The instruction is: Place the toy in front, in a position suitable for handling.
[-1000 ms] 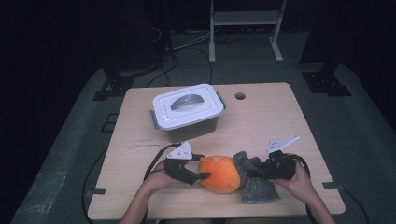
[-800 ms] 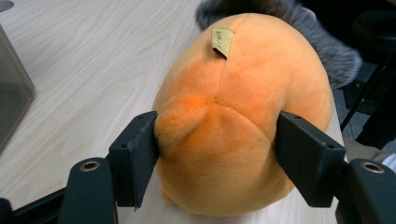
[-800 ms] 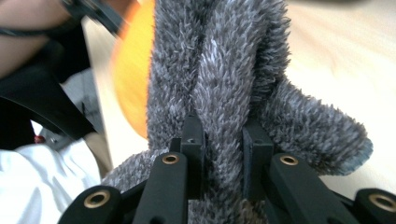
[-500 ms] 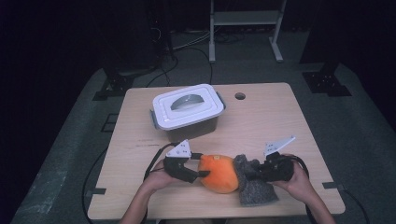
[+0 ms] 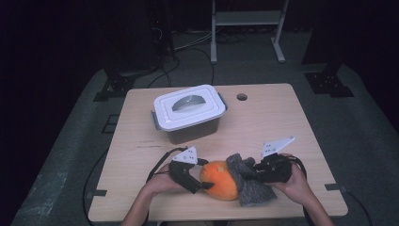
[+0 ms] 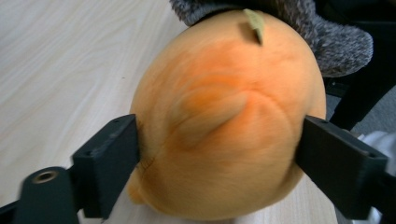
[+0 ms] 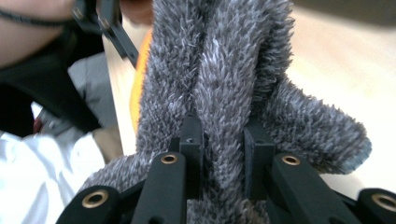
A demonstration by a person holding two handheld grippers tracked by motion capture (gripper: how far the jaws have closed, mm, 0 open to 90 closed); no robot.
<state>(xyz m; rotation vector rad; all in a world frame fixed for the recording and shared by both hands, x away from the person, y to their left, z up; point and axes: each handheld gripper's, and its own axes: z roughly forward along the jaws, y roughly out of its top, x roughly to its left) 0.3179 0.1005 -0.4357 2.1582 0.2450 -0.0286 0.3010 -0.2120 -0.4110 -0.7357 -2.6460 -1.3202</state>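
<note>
High view, near edge of the wooden worktop (image 5: 291, 122): one orange plush toy (image 5: 220, 179), rounded, lying on the surface, touching a grey fuzzy cloth (image 5: 250, 184) on its right side. Left gripper (image 5: 200, 176), held in the person's left hand (image 5: 157, 182): its fingers (image 6: 109, 156) set wide apart, one pressed against each flank of the orange plush toy, gripping it; the left gripper view shows the cloth draped over the toy's far end. Right gripper (image 5: 251, 172), held in the right hand (image 5: 296, 181): its fingers (image 7: 192, 140) drawn close together, pinching a fold of the grey fuzzy cloth between them, as seen in the right gripper view. Mid-worktop, well apart from the toy: one lidded plastic container (image 5: 188, 113), white lid with handle, grey latches, dark translucent body. One round hole (image 5: 242, 97) in the worktop, just right of the container.
</note>
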